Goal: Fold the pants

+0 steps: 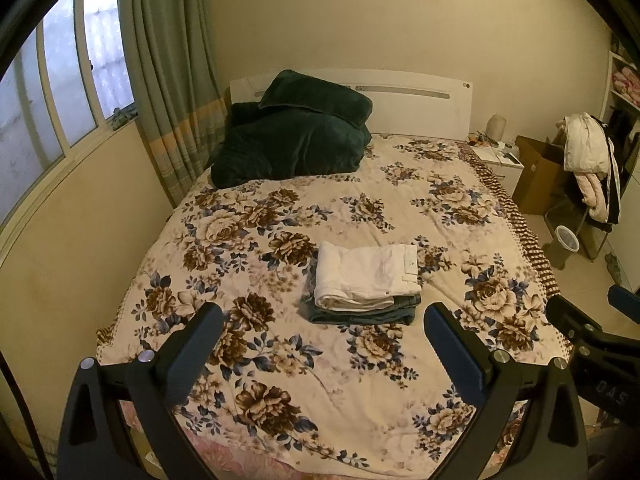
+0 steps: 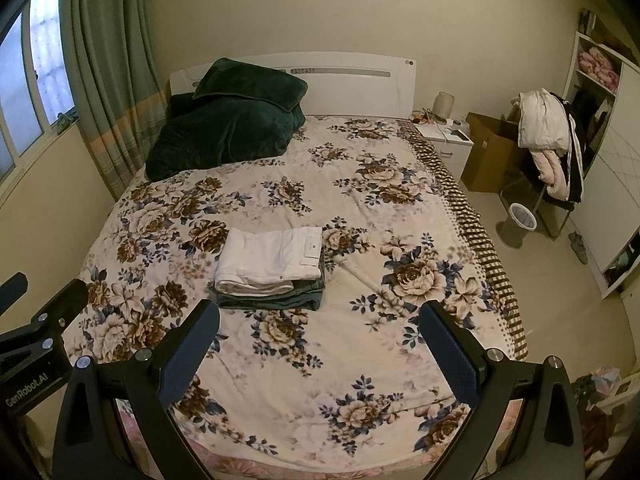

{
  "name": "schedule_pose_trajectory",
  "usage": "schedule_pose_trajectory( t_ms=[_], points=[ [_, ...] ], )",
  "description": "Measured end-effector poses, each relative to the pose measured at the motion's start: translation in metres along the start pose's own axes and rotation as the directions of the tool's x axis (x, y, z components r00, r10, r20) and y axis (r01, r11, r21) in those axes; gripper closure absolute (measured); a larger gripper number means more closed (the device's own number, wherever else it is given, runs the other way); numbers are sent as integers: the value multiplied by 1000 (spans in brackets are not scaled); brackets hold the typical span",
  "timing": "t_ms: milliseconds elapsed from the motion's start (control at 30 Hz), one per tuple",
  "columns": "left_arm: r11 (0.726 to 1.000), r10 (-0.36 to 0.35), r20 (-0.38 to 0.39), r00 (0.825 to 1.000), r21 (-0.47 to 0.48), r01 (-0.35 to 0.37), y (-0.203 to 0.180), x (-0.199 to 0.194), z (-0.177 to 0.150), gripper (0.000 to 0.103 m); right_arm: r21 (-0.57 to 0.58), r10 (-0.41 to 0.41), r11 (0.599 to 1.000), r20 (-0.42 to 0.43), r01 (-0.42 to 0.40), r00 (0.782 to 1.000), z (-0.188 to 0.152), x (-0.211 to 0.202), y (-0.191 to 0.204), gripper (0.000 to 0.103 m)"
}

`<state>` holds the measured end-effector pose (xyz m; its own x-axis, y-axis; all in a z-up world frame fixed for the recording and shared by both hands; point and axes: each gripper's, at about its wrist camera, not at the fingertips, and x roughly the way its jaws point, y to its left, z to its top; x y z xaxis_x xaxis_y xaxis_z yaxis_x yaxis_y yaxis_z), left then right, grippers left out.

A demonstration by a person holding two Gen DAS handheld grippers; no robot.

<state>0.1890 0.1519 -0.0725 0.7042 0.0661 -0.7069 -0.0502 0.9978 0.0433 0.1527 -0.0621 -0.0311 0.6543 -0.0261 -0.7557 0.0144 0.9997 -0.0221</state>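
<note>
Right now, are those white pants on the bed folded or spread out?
Folded. The white pants form a compact rectangle with layered edges, stacked on folded dark pants on the floral bedspread.

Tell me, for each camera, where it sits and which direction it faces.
Left wrist: on the left gripper, above the bed's foot, facing the headboard; the right gripper's side shows at right.
Right wrist: on the right gripper, same direction; the left gripper's side shows at left.
Shared: folded white pants stacked on dark pants.
</note>
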Motion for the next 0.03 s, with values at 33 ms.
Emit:
schedule_pose_trajectory(
  t_ms=[33],
  points=[
    [1000,1,-2,1000,-2,-1,0,0,0,0,0,0,1000,0,0,1000,0,0,0,1]
  ],
)
